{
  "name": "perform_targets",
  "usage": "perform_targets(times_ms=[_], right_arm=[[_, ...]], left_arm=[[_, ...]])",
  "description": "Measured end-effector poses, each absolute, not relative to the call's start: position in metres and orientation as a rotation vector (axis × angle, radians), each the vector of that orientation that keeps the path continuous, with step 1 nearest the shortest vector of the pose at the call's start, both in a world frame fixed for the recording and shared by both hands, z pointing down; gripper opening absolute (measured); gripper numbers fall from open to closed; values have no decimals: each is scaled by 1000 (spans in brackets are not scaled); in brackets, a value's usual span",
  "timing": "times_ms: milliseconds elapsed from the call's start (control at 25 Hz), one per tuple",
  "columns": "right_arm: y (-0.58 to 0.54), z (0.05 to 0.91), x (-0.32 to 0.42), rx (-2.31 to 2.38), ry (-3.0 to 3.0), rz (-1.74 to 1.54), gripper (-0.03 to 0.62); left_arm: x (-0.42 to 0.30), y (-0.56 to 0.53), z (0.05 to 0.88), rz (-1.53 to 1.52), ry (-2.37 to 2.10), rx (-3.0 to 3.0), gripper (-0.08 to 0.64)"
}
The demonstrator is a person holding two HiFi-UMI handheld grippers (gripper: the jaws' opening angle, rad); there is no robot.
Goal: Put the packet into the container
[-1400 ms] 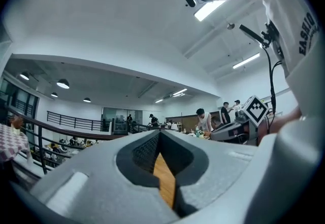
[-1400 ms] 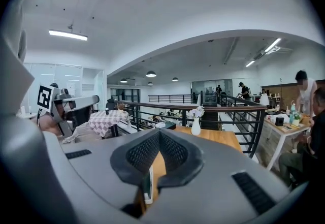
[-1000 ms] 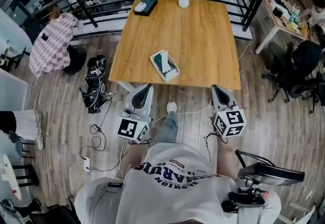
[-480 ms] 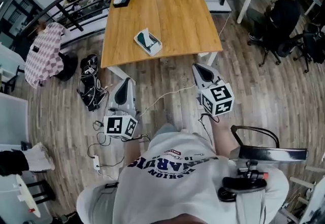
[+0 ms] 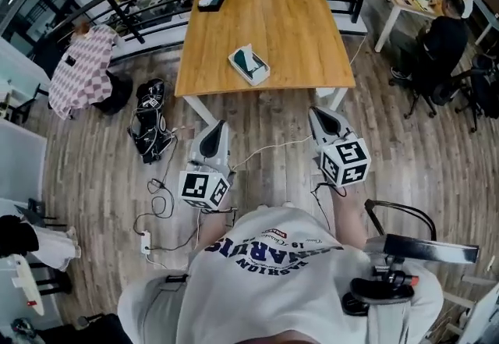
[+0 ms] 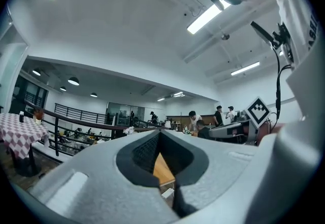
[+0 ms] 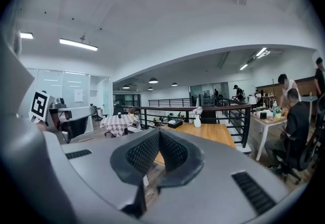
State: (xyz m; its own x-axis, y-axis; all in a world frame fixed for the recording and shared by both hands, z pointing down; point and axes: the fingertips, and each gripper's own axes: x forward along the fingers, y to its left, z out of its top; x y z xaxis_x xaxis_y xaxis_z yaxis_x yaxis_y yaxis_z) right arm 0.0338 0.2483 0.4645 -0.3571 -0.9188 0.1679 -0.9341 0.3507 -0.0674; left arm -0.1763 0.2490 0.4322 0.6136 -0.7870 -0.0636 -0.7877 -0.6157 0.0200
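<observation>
Left gripper (image 5: 217, 129) and right gripper (image 5: 316, 113) were fully closed, holding nothing, short of the table (image 5: 304, 30). The white container (image 5: 234, 59), teal packet (image 5: 253, 63) apparently inside, lay near the table's front edge.

The head view looks steeply down over the left gripper (image 5: 219, 127), right gripper (image 5: 315, 111) and table (image 5: 300, 38) ahead. Both gripper views face level toward that table from low and well back.
</observation>
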Motion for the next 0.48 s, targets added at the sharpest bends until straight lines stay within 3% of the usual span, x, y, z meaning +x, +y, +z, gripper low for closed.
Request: perform_targets(times_ms=[480], right_arm=[[275,457,49,1849,-2396,164,6]], left_arm=[[-189,259,421,110,1287,-2782,-2]])
